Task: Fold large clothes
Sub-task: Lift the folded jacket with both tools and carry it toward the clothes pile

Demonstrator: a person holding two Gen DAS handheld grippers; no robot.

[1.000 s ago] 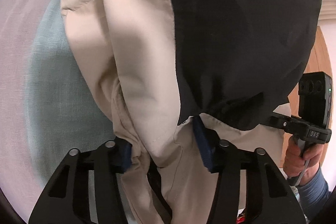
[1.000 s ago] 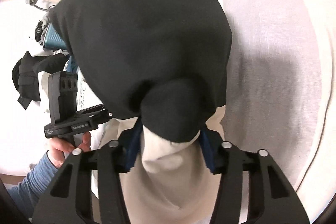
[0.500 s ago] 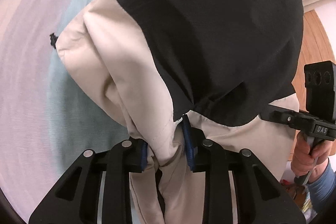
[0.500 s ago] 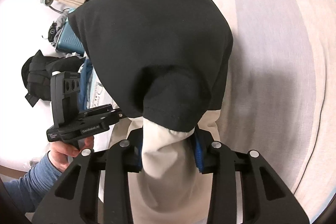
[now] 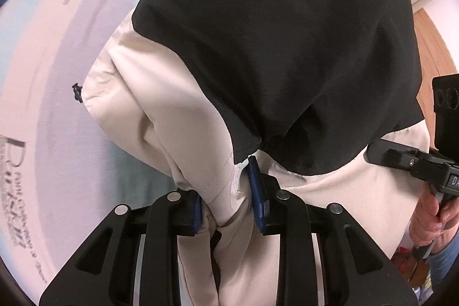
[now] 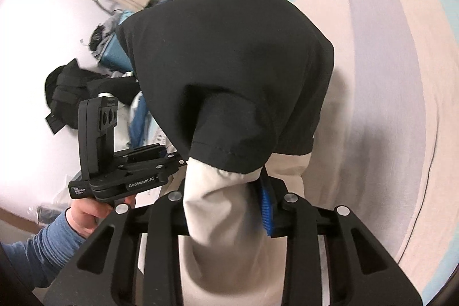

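Note:
A large garment, black (image 5: 272, 48) over beige (image 5: 160, 111), hangs bunched and lifted above the bed. My left gripper (image 5: 226, 191) is shut on a fold of its beige cloth, squeezed between the blue pads (image 5: 256, 191). In the right wrist view the same garment (image 6: 229, 62) drapes forward. My right gripper (image 6: 226, 191) grips a beige bunch under the black hem, its jaws still closing. One blue pad (image 6: 266, 205) shows there and cloth hides the other. Each view shows the other hand (image 5: 430, 217) (image 6: 86, 214) on its handle.
A bedsheet with pale pink, lilac and light blue bands (image 5: 43, 76) (image 6: 387, 76) lies below. Wood (image 5: 430, 42) shows at the right of the left wrist view. A black bag (image 6: 66, 88) and a teal case (image 6: 114, 56) lie at the left beyond the garment.
Both grippers have risen with the garment, and the bed looks farther away. Both pairs of jaws have narrowed and pinch the cloth more tightly.

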